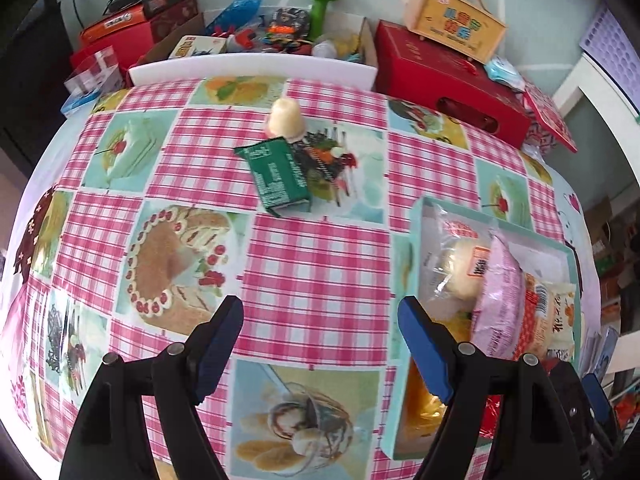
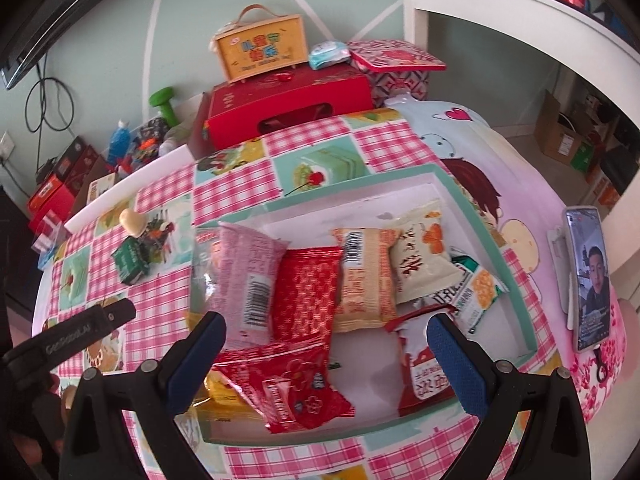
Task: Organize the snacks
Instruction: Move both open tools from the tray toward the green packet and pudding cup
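Observation:
A shallow teal-rimmed box [image 2: 460,188] on the checked tablecloth holds several snack packets: pink [image 2: 248,276], red [image 2: 308,292], beige [image 2: 364,280] and cream [image 2: 424,256]. My right gripper [image 2: 326,344] hovers open over the box's near half, nothing between its fingers. On the cloth beyond lie a green packet [image 1: 280,176] and a pale yellow jelly cup [image 1: 285,120]. My left gripper [image 1: 320,334] stands open over bare cloth, well short of them, with the box [image 1: 416,240] just to its right. The left gripper's black arm [image 2: 80,328] shows in the right wrist view.
A red gift box [image 1: 448,80] with a yellow handled case [image 1: 452,20] on top sits at the table's far edge. A white bin [image 1: 256,68] of clutter and a green dumbbell [image 1: 322,4] lie behind. A phone [image 2: 590,276] lies right of the teal-rimmed box.

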The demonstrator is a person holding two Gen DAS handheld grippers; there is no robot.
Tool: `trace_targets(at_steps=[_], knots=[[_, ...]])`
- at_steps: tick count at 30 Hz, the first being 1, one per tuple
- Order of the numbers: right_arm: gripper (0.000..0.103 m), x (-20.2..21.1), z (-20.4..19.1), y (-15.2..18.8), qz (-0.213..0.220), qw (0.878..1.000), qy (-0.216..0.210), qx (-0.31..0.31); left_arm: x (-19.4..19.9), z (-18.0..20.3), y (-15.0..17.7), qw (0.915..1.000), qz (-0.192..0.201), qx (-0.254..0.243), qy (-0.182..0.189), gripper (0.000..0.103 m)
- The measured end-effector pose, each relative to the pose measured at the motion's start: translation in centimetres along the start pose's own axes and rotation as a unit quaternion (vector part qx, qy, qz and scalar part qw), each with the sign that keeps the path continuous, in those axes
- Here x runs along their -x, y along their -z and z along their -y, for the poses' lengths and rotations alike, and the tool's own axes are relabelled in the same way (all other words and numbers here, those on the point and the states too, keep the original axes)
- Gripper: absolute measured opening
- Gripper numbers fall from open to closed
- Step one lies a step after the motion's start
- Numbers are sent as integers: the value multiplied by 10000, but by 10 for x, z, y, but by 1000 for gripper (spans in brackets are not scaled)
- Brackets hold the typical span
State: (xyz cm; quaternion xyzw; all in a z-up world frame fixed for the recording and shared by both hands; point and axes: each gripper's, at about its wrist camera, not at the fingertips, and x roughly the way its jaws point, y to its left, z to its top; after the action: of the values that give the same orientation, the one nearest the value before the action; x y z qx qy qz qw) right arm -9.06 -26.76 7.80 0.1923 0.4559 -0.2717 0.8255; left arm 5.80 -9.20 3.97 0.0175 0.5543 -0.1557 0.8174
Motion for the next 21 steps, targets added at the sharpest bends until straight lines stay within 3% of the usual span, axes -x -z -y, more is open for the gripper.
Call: trace_targets(at_steps=[12,21], knots=[[102,-7,-28,3,-25,9993,70,373,-7,-30,-14,9996,52,-63,-281,80],[102,5,-58,-4,495,9968,-136,612,-11,-61,-31,9990,111,163,-411,80]])
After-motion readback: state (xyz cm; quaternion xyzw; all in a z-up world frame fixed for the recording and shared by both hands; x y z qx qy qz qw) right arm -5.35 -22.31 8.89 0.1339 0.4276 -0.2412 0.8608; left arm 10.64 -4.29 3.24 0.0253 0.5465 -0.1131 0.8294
